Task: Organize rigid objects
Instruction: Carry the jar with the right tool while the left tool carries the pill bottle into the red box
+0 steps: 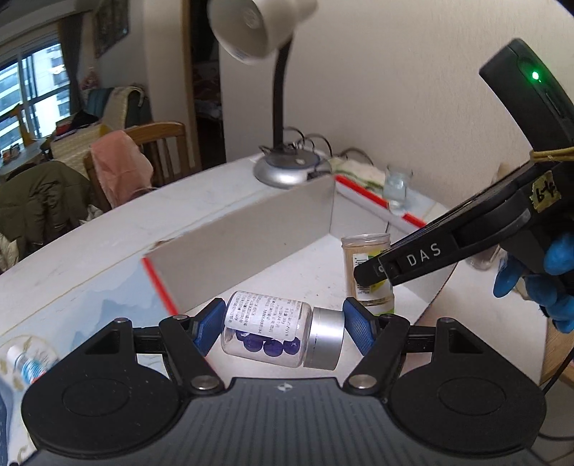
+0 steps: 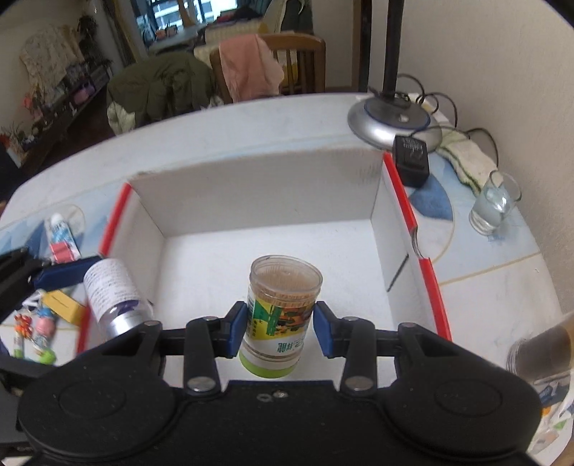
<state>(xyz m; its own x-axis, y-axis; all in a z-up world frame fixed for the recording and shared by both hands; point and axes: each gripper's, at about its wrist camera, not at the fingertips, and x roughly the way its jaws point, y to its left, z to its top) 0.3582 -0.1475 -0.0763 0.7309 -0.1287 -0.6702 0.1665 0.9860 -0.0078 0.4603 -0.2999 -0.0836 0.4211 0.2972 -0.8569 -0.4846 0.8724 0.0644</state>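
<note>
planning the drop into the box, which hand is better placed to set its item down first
Right, probably: its jar hangs upright over the white box floor. The left's bottle lies sideways near the box's edge.

Cream walls [image 1: 412,89], a daylit window [image 1: 32,93], wooden chair [image 2: 297,61] behind.

Soft daylight from the window [image 1: 34,82] left of my white gooseneck lamp [image 1: 251,28]; edges bend, rim objects blur.
</note>
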